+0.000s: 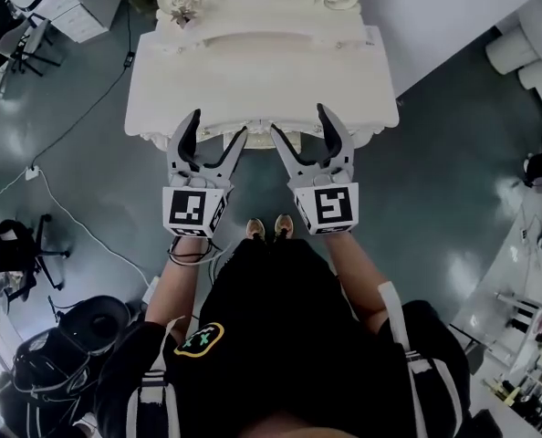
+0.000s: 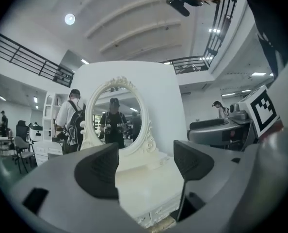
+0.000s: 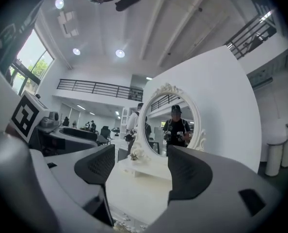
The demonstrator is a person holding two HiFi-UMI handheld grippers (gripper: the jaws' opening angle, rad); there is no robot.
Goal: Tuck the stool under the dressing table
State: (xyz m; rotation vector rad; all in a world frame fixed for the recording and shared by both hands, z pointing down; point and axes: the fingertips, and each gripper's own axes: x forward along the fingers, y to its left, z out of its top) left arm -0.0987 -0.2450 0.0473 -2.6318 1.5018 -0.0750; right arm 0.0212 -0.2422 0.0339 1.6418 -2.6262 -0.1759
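At the centre of the head view, the left tool and the right tool are held level and side by side, over the front edge of the white dressing table that fills the upper middle of the frame. The jaws of both tools are spread apart, with nothing gripped. In the two gripper views, only the table top and its oval mirror are seen through the gaps.

The stool is not shown in any view. It is judged to be hidden under the table top, just beyond the person's shoes. Because it is hidden, it could be left sticking out or crooked without this being noticed.

The carved front edge could be struck if the tools were lowered or pushed forward carelessly. A white cable is trailed across the floor in the left of the frame and could be caught if a step were taken that way.
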